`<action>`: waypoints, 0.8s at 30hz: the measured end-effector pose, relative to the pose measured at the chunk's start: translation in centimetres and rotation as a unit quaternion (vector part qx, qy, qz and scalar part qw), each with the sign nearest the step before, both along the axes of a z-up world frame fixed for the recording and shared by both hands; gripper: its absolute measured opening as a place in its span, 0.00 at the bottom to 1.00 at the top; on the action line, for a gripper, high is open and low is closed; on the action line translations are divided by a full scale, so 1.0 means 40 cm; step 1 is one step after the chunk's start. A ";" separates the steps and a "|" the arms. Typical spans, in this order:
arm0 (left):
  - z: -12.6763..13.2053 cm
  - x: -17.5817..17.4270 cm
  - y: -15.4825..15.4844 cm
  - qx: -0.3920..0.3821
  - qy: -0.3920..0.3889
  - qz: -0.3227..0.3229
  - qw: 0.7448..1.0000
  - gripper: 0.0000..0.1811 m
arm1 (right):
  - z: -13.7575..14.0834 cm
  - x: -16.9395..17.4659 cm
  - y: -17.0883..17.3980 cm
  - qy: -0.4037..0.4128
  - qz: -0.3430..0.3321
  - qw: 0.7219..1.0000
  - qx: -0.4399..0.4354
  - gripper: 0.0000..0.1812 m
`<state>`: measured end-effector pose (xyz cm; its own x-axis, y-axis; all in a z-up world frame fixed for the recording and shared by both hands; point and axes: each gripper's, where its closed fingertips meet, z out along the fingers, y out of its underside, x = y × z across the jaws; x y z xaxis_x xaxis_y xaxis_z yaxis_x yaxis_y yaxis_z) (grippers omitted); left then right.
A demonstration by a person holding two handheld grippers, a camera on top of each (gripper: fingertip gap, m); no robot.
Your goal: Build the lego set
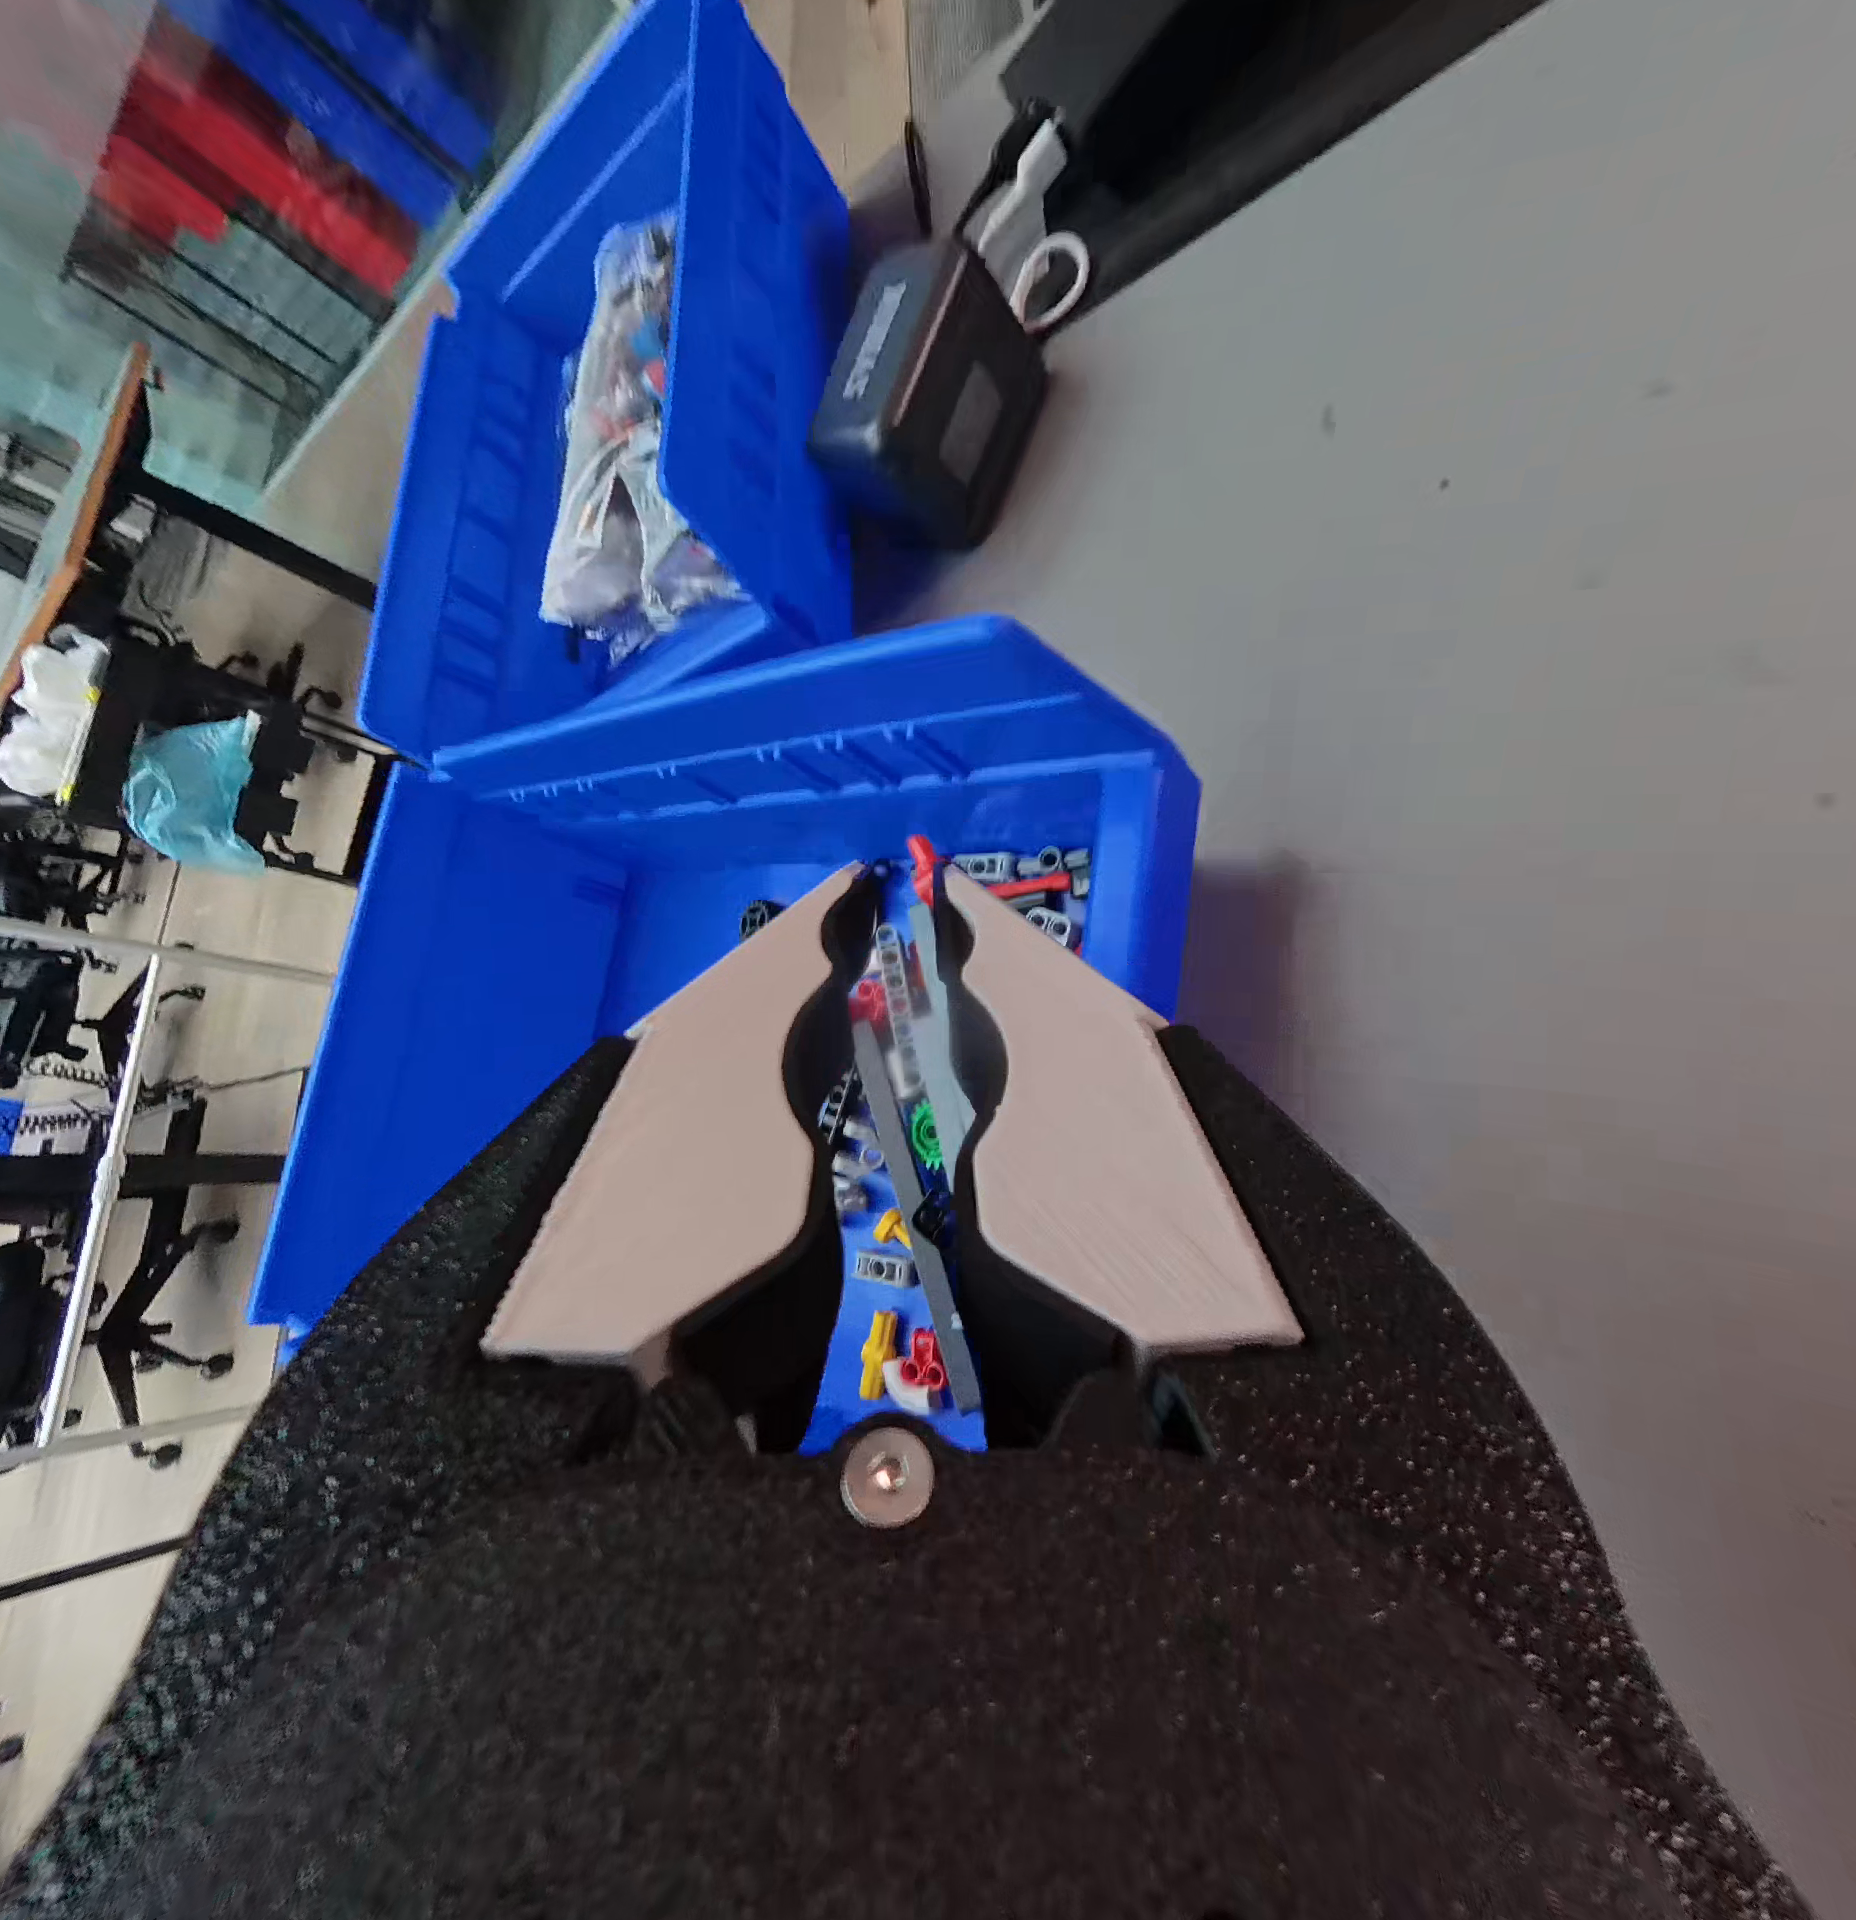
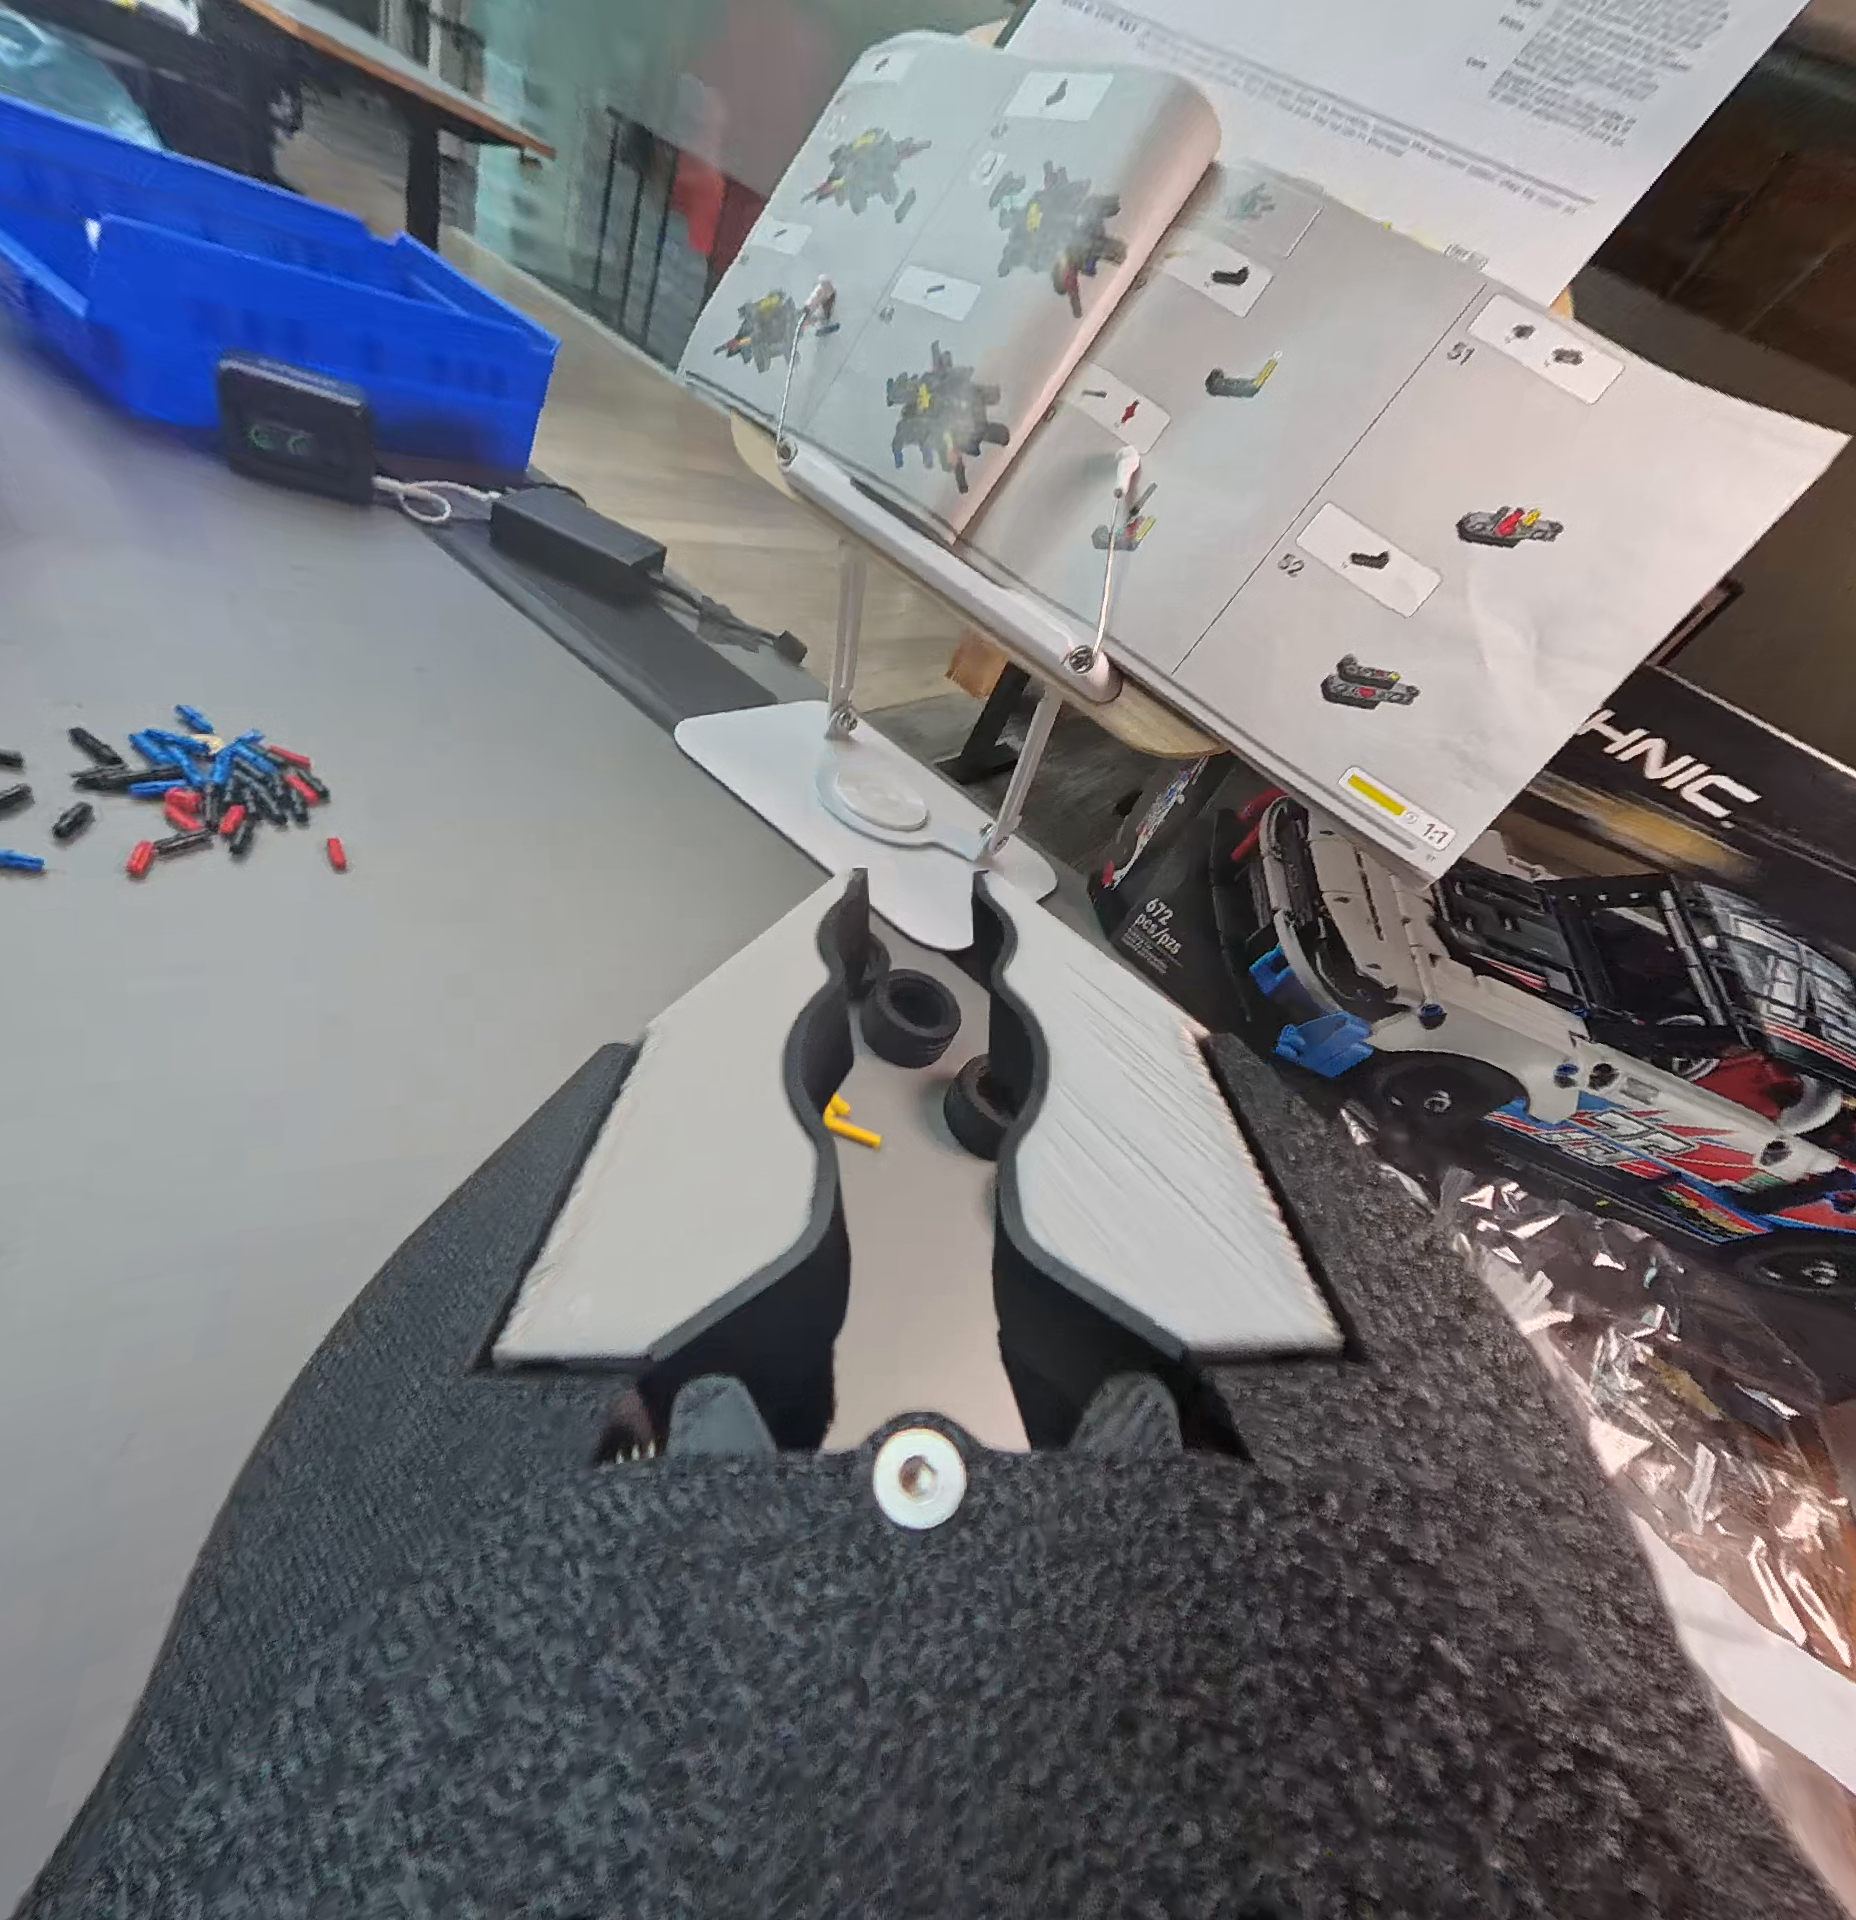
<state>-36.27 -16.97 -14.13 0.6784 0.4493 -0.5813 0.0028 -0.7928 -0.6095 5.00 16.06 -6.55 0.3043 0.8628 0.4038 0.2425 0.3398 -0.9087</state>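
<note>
In the left wrist view my left gripper (image 1: pixel 903 873) hangs over a blue bin (image 1: pixel 467 1039) of loose lego parts. Its jaws stand a narrow gap apart with nothing between them. Long grey beams (image 1: pixel 919 1164), a green gear (image 1: pixel 926 1127), and yellow (image 1: pixel 879 1351) and red pieces (image 1: pixel 922 1374) lie in the bin below. In the right wrist view my right gripper (image 2: pixel 916 883) is open and empty just above the grey table. Two black tyres (image 2: pixel 908 1013) and small yellow pieces (image 2: pixel 849 1124) lie between its fingers. A pile of blue, black and red pins (image 2: pixel 207 774) lies to the left.
A second blue bin (image 1: pixel 758 343) holds bagged parts (image 1: pixel 633 436), with a dark box (image 1: pixel 929 405) beside it. The instruction booklet on a metal stand (image 2: pixel 1007 416) is straight ahead of the right gripper. The set's box (image 2: pixel 1578 987) and crumpled clear bags (image 2: pixel 1630 1403) lie to the right. The tips of one gripper are about 55 centimetres away from the tips of the other.
</note>
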 end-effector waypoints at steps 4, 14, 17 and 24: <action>-0.022 -0.040 -0.063 -0.032 -0.056 0.027 0.998 0.06 | -0.025 0.017 -0.013 -0.054 0.017 0.998 -0.014 0.17; 0.123 -0.086 -0.088 0.093 -0.046 0.022 0.994 0.21 | -0.076 0.073 -0.019 -0.092 0.012 0.996 -0.009 0.17; 0.229 0.017 0.013 0.222 -0.022 -0.109 0.969 0.27 | -0.069 0.093 -0.017 -0.089 0.007 0.996 -0.016 0.17; 0.324 0.337 0.143 0.410 -0.116 -0.368 0.827 0.40 | -0.064 0.162 -0.023 -0.082 0.001 0.996 -0.047 0.19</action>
